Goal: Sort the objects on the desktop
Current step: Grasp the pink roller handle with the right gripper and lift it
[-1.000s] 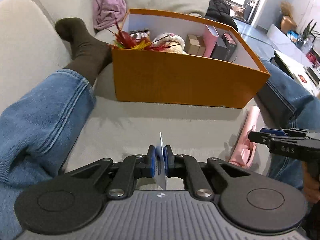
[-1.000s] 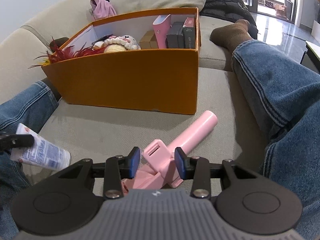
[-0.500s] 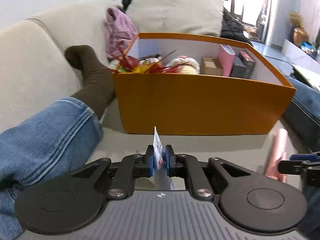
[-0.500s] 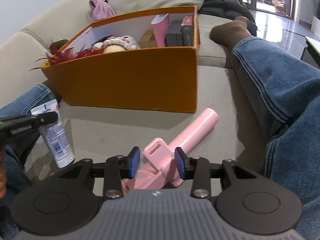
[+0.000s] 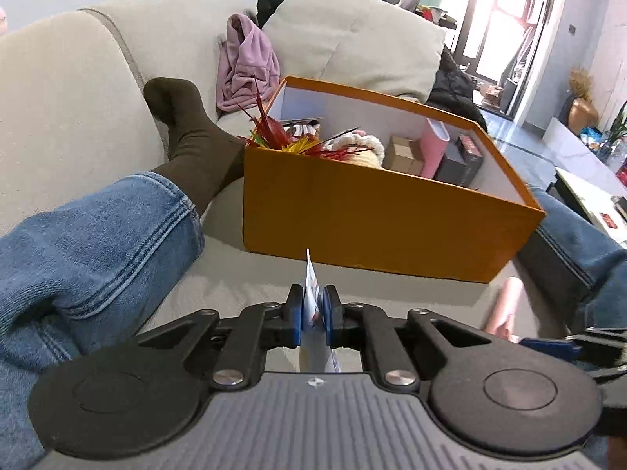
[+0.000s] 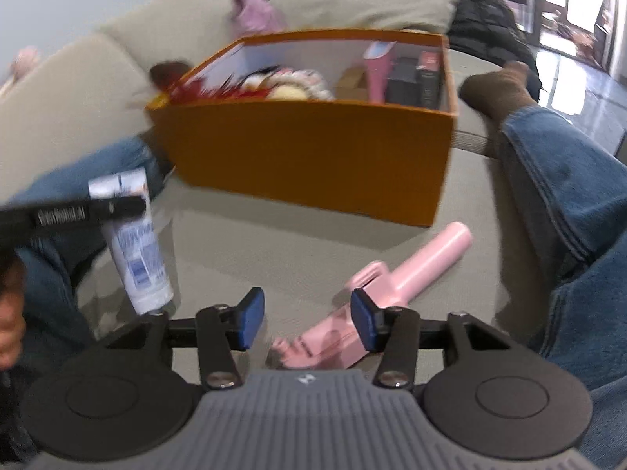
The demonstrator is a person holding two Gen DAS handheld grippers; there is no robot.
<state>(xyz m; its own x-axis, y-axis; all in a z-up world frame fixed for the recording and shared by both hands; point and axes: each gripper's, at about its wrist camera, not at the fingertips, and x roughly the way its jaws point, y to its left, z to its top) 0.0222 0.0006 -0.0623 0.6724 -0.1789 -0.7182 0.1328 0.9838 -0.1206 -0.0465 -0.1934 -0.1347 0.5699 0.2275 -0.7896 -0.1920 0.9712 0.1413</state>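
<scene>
We held a tube above the sofa.
Our left hand-held gripper [image 5: 313,315] pinched the white tube [image 6: 137,250]; our right hand-held gripper [image 6: 305,323], jaws just widened, gripped nothing above the pink tool [image 6: 415,270].

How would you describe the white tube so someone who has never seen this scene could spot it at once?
Start at the orange box on the beige sofa seat. In front of it lies a pink handled tool; off to that tool's side the left claw pinches the tube by its flat end, cap hanging down. It is the only white item with blue print.
</scene>
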